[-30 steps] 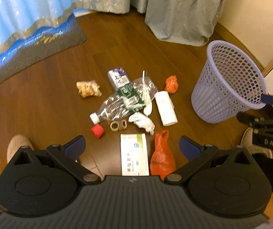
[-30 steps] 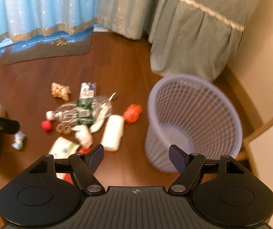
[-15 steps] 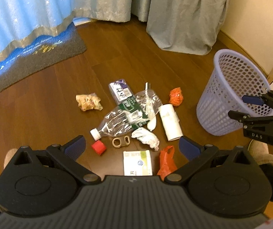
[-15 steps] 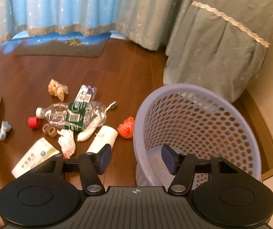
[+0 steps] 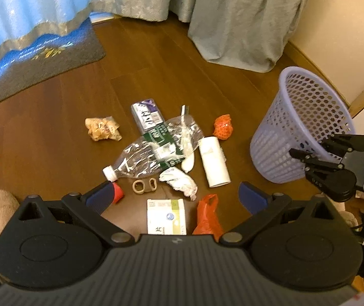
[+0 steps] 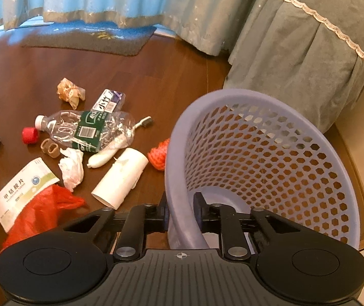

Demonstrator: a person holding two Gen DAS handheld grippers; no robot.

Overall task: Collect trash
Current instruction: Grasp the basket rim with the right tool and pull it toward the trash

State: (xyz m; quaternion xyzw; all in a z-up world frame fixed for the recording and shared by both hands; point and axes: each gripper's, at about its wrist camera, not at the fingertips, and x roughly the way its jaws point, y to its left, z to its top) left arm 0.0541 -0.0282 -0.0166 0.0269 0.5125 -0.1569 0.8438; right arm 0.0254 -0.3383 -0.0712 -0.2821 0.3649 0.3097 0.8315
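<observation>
On the brown wooden floor (image 5: 54, 132), at the right, one lavender perforated plastic basket (image 6: 271, 158) is clamped at its near rim by the right gripper (image 6: 181, 213). One crushed clear plastic bottle (image 5: 151, 150), white-capped and green-labelled, is seen left of it among litter. The left gripper (image 5: 174, 195) is spread wide, empty.

i see a dark wooden floor (image 5: 54, 137) with a soft sheen. the laundry-style basket (image 6: 271, 153) is matt lilac plastic, perforated all over. the crushed bottle (image 5: 151, 150) is clear, glossy plastic with a green paper label. the orange bag (image 5: 207, 219) looks thin, shiny plastic film. the medicine box (image 5: 166, 216) is smooth card. the crumpled tissue (image 5: 179, 182) is soft paper. my grippers' bodies are matt black plastic, ribbed.
</observation>
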